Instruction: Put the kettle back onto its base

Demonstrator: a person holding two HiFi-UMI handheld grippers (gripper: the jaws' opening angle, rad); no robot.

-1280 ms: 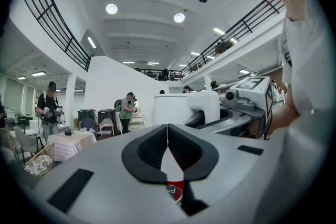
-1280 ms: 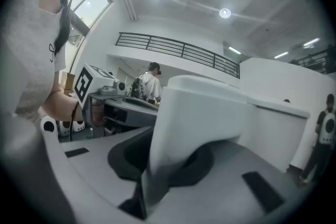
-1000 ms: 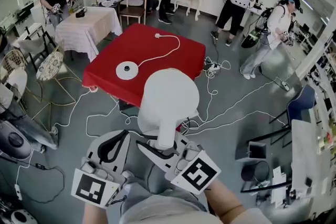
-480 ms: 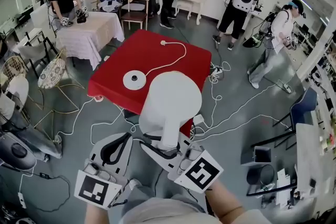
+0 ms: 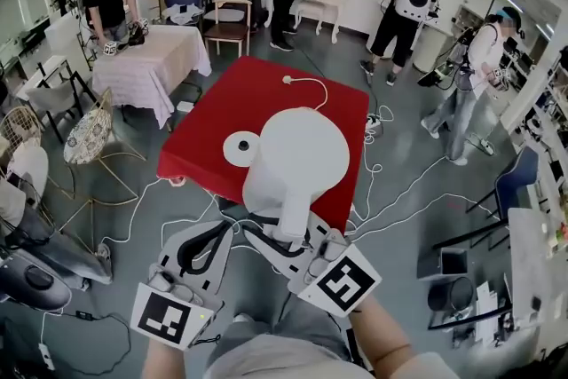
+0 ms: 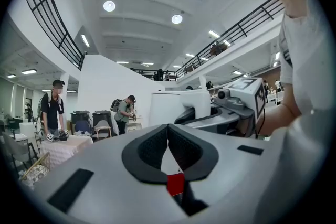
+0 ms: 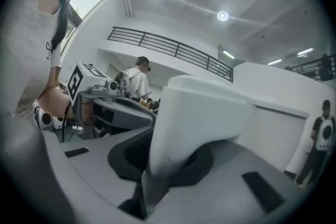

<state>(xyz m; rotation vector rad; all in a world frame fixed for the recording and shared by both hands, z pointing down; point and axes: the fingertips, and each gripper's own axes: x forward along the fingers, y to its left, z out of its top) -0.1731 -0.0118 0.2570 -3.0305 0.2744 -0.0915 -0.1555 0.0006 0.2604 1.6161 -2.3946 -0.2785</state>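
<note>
The kettle (image 5: 297, 157) has neared the base (image 5: 240, 148) and now overlaps the table's (image 5: 266, 89) edge. It stands upright, its handle toward the person and clamped in the right gripper (image 5: 289, 232). The left gripper (image 5: 220, 231) is closed and empty.

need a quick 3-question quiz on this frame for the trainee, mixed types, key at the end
1. True or false: the kettle already sits on its base.
2. Which gripper clamps the kettle's handle? A) left B) right C) both
3. Fill in: the base lies on the ___ table.
Key: 1 false, the kettle is held in the air. 2 B, the right gripper; the left gripper is shut and empty. 3 red.
</note>
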